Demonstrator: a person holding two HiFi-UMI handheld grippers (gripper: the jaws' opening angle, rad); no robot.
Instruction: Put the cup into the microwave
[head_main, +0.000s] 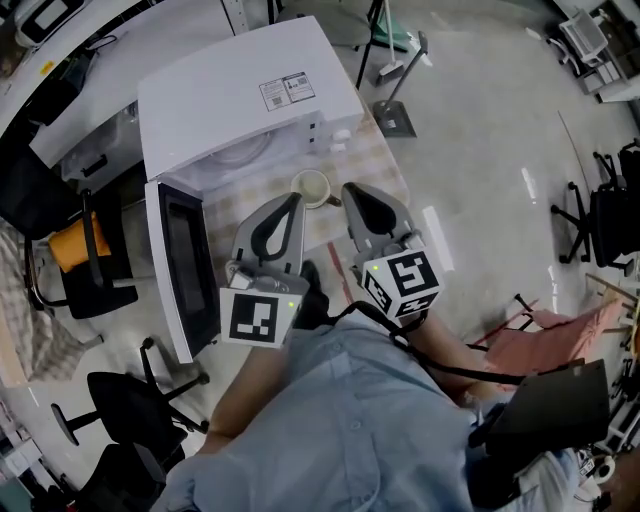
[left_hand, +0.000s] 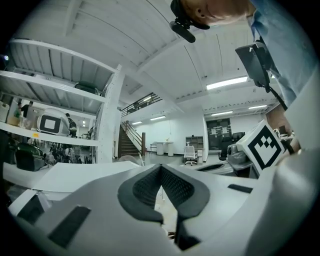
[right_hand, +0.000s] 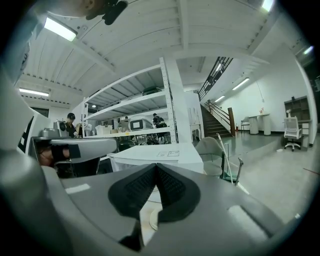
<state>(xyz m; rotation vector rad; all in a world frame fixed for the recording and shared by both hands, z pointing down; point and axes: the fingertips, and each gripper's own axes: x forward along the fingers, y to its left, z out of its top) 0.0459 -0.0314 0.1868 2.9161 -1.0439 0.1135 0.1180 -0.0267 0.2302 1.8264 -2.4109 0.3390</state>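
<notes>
The cup (head_main: 312, 187) stands upright on the checked table (head_main: 372, 152), just outside the microwave (head_main: 240, 100), which sits at the cup's 11 o'clock. The microwave's door (head_main: 178, 268) is swung wide open toward 8 o'clock. The left hand-held gripper (head_main: 292, 202) lies at the cup's 7 o'clock and the right hand-held gripper (head_main: 352, 192) at its 3 o'clock. Both are close beside the cup. On each, the jaws are pressed together at the tips with nothing between them.
</notes>
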